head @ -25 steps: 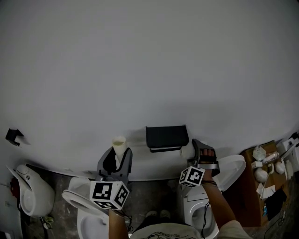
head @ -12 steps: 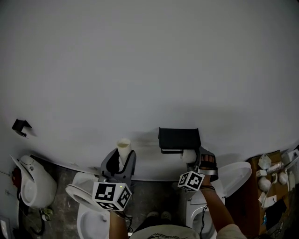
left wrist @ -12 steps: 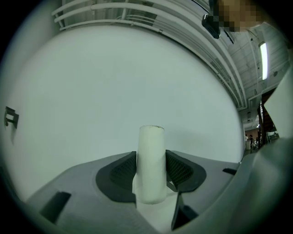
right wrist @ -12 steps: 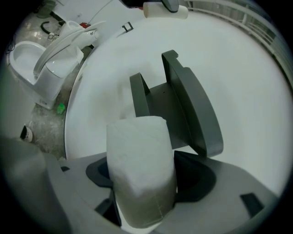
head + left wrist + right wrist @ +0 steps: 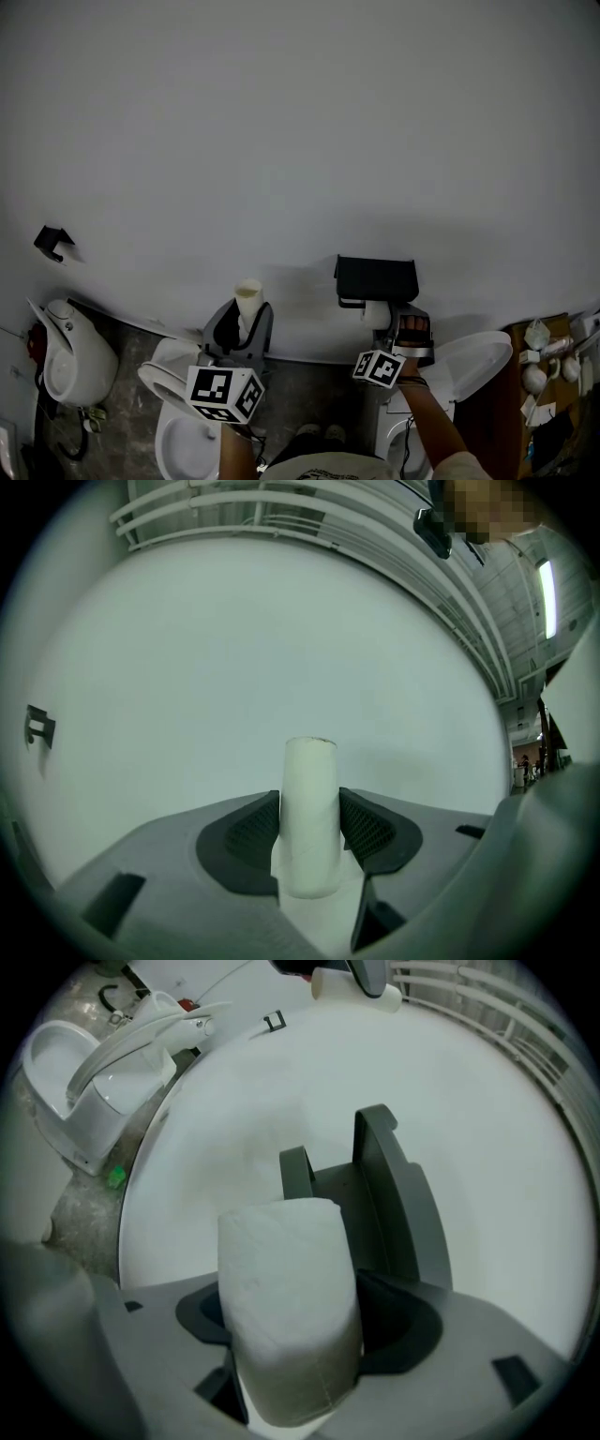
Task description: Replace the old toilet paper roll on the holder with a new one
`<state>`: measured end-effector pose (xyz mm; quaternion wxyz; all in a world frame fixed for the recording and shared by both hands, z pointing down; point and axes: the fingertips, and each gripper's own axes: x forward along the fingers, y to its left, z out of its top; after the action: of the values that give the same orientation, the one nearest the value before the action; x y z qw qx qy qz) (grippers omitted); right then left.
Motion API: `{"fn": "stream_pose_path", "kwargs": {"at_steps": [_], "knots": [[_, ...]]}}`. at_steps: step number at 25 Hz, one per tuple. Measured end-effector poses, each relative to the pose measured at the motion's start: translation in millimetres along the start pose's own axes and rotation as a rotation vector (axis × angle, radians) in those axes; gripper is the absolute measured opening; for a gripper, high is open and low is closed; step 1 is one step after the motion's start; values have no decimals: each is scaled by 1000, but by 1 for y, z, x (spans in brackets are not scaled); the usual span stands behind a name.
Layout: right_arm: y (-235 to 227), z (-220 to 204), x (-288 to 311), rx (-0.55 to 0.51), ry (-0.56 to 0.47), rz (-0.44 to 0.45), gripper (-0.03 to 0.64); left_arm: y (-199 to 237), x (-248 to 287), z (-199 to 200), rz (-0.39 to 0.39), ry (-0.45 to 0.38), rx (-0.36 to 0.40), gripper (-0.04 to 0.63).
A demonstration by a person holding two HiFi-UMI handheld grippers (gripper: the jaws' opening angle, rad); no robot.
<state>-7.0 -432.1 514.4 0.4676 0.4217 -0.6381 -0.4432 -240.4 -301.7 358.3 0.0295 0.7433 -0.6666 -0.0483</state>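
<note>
An empty cardboard tube (image 5: 247, 298) stands upright in my left gripper (image 5: 242, 323), whose jaws are shut on it; in the left gripper view the tube (image 5: 309, 817) rises between the dark pads in front of the bare wall. My right gripper (image 5: 389, 317) is shut on a full white toilet paper roll (image 5: 377, 313). The dark holder (image 5: 376, 278) is fixed to the wall, and the roll sits just under it. In the right gripper view the roll (image 5: 291, 1307) fills the jaws, and the holder (image 5: 375, 1194) stands close behind it.
A white wall fills most of the head view. Below stand a white fixture (image 5: 70, 361) at far left, a toilet bowl (image 5: 178, 417) under my left hand and another toilet (image 5: 473, 361) at right. A small black hook (image 5: 53, 241) is on the wall. Clutter (image 5: 548, 352) lies far right.
Both grippers have shifted left along the wall. The right one with the roll, earlier off to the holder's right, is now directly beneath it. Neither grip has changed.
</note>
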Motion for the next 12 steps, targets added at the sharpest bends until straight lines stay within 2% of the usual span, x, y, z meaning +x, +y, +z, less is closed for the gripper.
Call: {"fn": "stream_pose_path", "kwargs": {"at_steps": [9, 12], "knots": [[4, 39, -3, 18, -70, 18, 336, 14, -12, 3, 25, -4, 2, 196], [9, 46, -7, 54, -103, 51, 377, 15, -12, 4, 22, -5, 5, 196]]}}
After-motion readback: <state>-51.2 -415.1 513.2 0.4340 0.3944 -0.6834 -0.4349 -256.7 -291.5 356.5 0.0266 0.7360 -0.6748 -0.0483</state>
